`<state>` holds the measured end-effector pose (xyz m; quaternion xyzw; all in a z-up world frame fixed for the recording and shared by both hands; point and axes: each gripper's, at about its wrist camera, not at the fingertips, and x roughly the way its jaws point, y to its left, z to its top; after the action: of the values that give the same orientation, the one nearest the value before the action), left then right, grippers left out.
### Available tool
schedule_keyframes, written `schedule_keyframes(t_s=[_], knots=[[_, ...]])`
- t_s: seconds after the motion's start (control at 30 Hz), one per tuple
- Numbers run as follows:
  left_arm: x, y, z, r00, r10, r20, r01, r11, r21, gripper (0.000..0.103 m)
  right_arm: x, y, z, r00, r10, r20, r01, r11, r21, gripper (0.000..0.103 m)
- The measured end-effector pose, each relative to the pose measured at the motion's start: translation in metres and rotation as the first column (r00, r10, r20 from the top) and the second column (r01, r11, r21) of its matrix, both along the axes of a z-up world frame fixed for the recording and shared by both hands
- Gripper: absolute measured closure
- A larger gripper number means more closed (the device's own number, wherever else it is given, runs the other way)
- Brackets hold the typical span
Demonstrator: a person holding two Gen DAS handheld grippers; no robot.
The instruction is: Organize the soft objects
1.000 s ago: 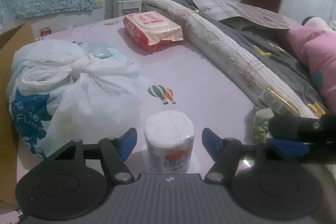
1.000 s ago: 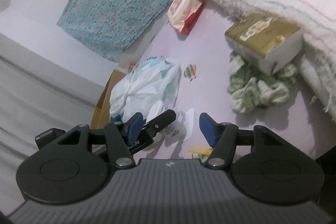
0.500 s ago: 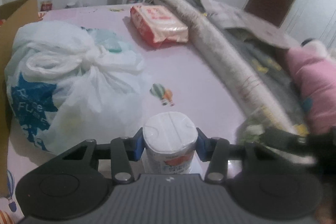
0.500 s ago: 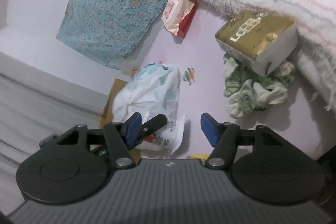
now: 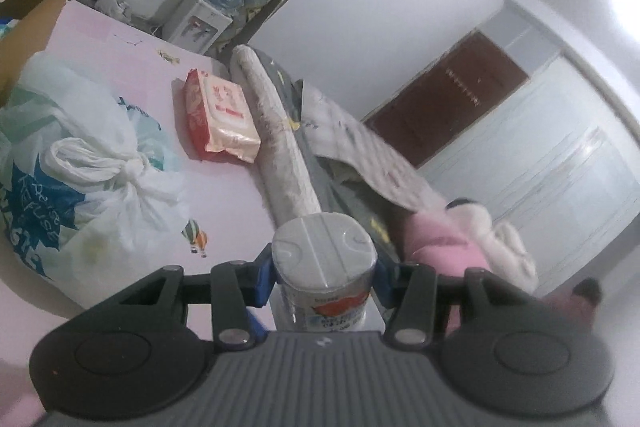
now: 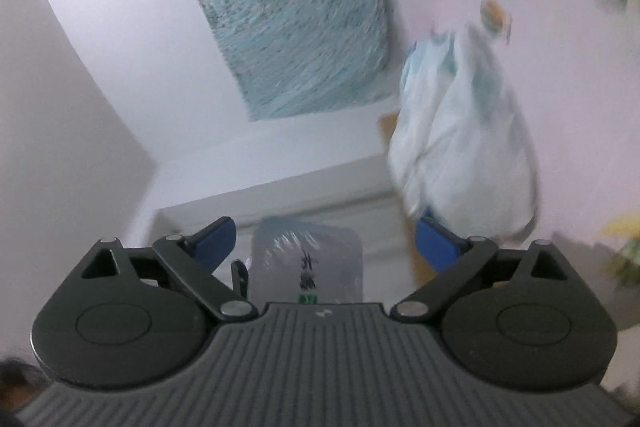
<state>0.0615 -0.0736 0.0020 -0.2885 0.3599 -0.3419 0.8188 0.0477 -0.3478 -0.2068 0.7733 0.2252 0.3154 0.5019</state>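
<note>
**Op A:** Left gripper (image 5: 324, 277) has its 2 blue pads clamped on the sides of the wrapped tissue roll (image 5: 325, 259), just under the top face. I've got it lifted clear of the pink bed sheet (image 5: 120, 59), tilted a bit w/ the camera.

**Op B:** How's it going to handle?

**Op A:** My read: very light, soft core, slick plastic film. It'll dent before it slips, so a moderate squeeze at mid-height is enough. Too near the top rim and I think it could pop out.

**Op B:** Right side?

**Op A:** Right gripper (image 6: 325, 241) has jaws spread wide, just been opening, not pressing on anything. A crinkly clear wrapper w/ print (image 6: 306, 259) shows low between them; can't tell what it is, view's smeared.

**Op B:** Farther out?

**Op A:** Knotted white plastic bag (image 5: 76, 163) left of the roll, cardboard box (image 5: 32, 15) behind it. Wet-wipes pack (image 5: 222, 115) lies mid-bed beside the rolled blanket (image 5: 276, 147). Pink plush (image 5: 460, 247) off to the right.
</note>
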Motion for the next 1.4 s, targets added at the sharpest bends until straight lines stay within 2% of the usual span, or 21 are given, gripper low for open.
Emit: schedule_keyframes(t_s=[0.07, 0.17, 0.4, 0.47, 0.63, 0.73, 0.77, 0.83, 0.87, 0.97, 1.0, 1.03, 1.07, 1.1, 1.13, 1.17, 1.23, 1.27, 1.4], knots=[[0.001, 0.005, -0.002, 1.000, 0.010, -0.010, -0.011, 1.000, -0.025, 0.055, 0.002, 0.011, -0.001, 0.999, 0.022, 0.023, -0.024, 0.998, 0.061, 0.005], [0.002, 0.011, -0.007, 0.999, 0.019, -0.040, -0.022, 0.997, -0.071, 0.055, 0.001, 0.020, 0.003, 0.999, 0.020, 0.044, -0.024, 0.995, 0.093, 0.008], [0.007, 0.015, -0.015, 0.997, 0.034, -0.066, -0.042, 0.991, -0.126, 0.054, -0.001, 0.020, 0.010, 0.998, 0.007, 0.055, -0.010, 0.998, 0.065, 0.037], [0.008, 0.016, -0.016, 0.997, 0.034, -0.070, -0.043, 0.991, -0.124, 0.054, -0.003, 0.020, 0.008, 0.999, 0.000, 0.049, -0.003, 0.998, 0.070, 0.037], [0.010, 0.018, -0.021, 0.994, 0.039, -0.099, -0.051, 0.991, -0.121, 0.054, -0.006, 0.015, 0.004, 0.999, -0.008, 0.038, 0.007, 1.000, 0.028, 0.040], [0.010, 0.021, -0.022, 0.994, 0.074, -0.083, -0.081, 0.993, -0.091, 0.048, -0.006, 0.010, 0.000, 1.000, -0.016, 0.010, 0.016, 1.000, -0.006, 0.040], [0.010, 0.022, -0.022, 0.994, 0.081, -0.077, -0.088, 0.993, -0.082, 0.044, -0.008, 0.005, -0.002, 1.000, -0.021, 0.002, 0.021, 0.999, -0.026, 0.040], [0.011, 0.023, -0.022, 0.994, 0.088, -0.067, -0.090, 0.995, -0.041, 0.043, -0.005, -0.001, -0.002, 0.999, -0.028, -0.024, 0.026, 0.994, -0.102, 0.041], [0.011, 0.023, -0.022, 0.994, 0.092, -0.057, -0.093, 0.996, -0.012, 0.043, -0.003, -0.004, 0.000, 0.999, -0.030, -0.035, 0.023, 0.985, -0.169, 0.041], [0.008, 0.024, -0.019, 0.995, 0.099, 0.005, -0.099, 0.989, 0.111, 0.043, 0.007, -0.013, 0.015, 0.997, -0.012, -0.073, -0.017, 0.922, -0.387, 0.041], [0.006, 0.024, -0.018, 0.995, 0.095, 0.027, -0.098, 0.984, 0.151, 0.043, 0.012, -0.014, 0.022, 0.997, -0.003, -0.074, -0.031, 0.889, -0.456, 0.043], [0.004, 0.025, -0.018, 0.995, 0.085, 0.050, -0.093, 0.977, 0.189, 0.043, 0.018, -0.014, 0.032, 0.998, 0.007, -0.070, -0.044, 0.835, -0.548, 0.045], [0.001, 0.025, -0.018, 0.994, 0.074, 0.074, -0.089, 0.969, 0.232, 0.043, 0.023, -0.013, 0.040, 0.998, 0.012, -0.066, -0.050, 0.785, -0.617, 0.073], [-0.003, 0.026, -0.019, 0.994, 0.064, 0.091, -0.086, 0.959, 0.269, 0.043, 0.028, -0.013, 0.046, 0.998, 0.036, -0.059, -0.066, 0.747, -0.661, 0.089], [-0.005, 0.026, -0.021, 0.993, 0.055, 0.103, -0.084, 0.950, 0.300, 0.043, 0.032, -0.012, 0.051, 0.997, 0.061, -0.049, -0.078, 0.721, -0.688, 0.089], [-0.007, 0.027, -0.024, 0.993, 0.047, 0.112, -0.081, 0.942, 0.326, 0.044, 0.036, -0.008, 0.058, 0.996, 0.075, -0.042, -0.081, 0.667, -0.740, 0.089], [-0.011, 0.027, -0.032, 0.993, 0.030, 0.117, -0.071, 0.928, 0.366, 0.044, 0.041, 0.006, 0.073, 0.996, 0.088, -0.021, -0.063, 0.505, -0.861, 0.089], [-0.013, 0.027, -0.036, 0.993, 0.021, 0.120, -0.065, 0.922, 0.381, 0.044, 0.043, 0.012, 0.075, 0.994, 0.108, -0.013, -0.064, 0.485, -0.872, 0.089], [-0.016, 0.025, -0.047, 0.994, -0.008, 0.113, -0.042, 0.902, 0.431, 0.044, 0.044, 0.016, 0.069, 0.994, 0.110, -0.026, -0.079, 0.507, -0.858, 0.089]])
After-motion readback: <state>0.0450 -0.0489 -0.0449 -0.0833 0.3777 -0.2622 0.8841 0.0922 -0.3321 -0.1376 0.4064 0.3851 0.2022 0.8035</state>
